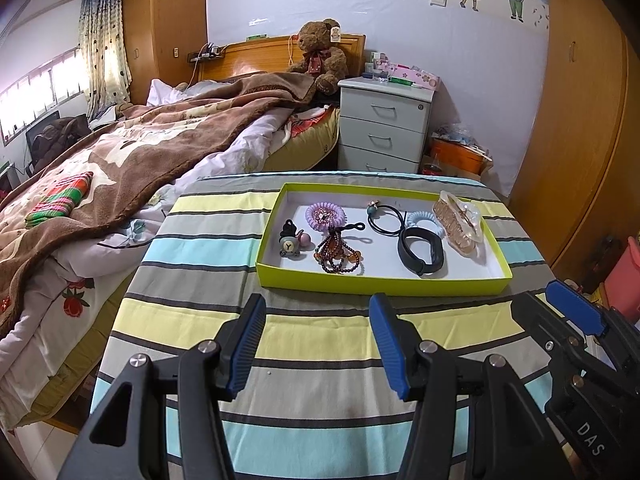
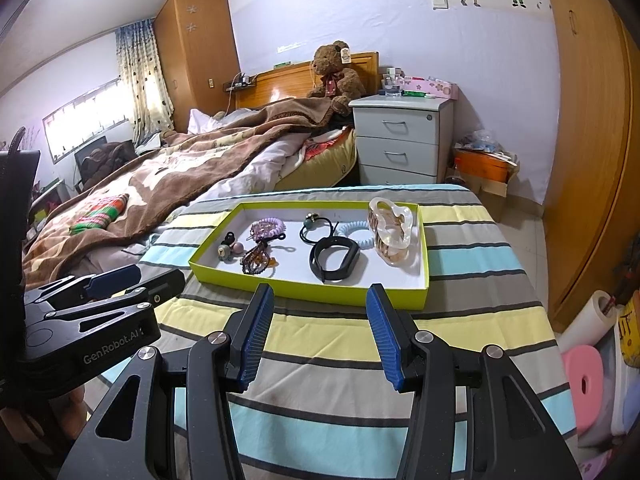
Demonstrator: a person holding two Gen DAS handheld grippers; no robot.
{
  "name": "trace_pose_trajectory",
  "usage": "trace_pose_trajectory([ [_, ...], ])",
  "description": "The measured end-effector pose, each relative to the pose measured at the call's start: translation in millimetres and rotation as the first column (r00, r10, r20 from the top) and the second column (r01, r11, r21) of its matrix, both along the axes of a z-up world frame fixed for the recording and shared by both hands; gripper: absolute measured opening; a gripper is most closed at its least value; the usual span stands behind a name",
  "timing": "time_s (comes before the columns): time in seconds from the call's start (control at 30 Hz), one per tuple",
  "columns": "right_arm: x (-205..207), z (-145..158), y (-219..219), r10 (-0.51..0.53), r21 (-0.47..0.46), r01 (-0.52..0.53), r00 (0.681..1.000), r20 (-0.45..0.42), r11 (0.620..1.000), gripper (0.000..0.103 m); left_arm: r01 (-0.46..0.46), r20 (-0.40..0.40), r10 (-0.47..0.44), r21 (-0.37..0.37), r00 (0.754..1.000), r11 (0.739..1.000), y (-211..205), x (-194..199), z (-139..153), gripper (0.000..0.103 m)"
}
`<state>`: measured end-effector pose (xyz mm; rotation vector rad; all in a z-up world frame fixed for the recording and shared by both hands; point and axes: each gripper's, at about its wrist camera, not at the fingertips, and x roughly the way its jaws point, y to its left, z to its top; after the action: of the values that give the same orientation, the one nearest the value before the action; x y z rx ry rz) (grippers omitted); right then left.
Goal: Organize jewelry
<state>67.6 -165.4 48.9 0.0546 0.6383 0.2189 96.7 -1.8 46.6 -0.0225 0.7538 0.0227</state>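
A lime-green tray (image 1: 372,285) (image 2: 288,289) sits on the striped table. It holds a purple coil tie (image 1: 325,216) (image 2: 269,227), a black bear charm tie (image 1: 289,243) (image 2: 225,251), a brown bead bracelet (image 1: 339,255) (image 2: 258,259), a black cord tie (image 1: 386,216) (image 2: 316,230), a blue coil tie (image 1: 424,222) (image 2: 358,234), a black wristband (image 1: 421,251) (image 2: 336,258) and a clear hair claw (image 1: 460,220) (image 2: 392,232). My left gripper (image 1: 318,342) is open and empty, short of the tray's near wall. My right gripper (image 2: 320,332) is open and empty, just before the tray.
The table carries a striped cloth (image 1: 312,396) (image 2: 340,376). A bed with a brown blanket (image 1: 132,152) lies left. A white drawer unit (image 1: 384,128) stands behind. A wooden wardrobe (image 1: 580,128) is at right. The right gripper's body (image 1: 576,344) shows beside the left one.
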Motion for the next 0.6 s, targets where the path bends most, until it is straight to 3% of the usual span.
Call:
trace_pose_trajectory([
  [0.6,-0.6,-0.1,-0.8,0.0,0.001,0.0,1.0,-0.002,1.0,0.049,-0.001,-0.004,0.001,0.003,1.0,1.0,2.0,-0.3,-1.2,0.056],
])
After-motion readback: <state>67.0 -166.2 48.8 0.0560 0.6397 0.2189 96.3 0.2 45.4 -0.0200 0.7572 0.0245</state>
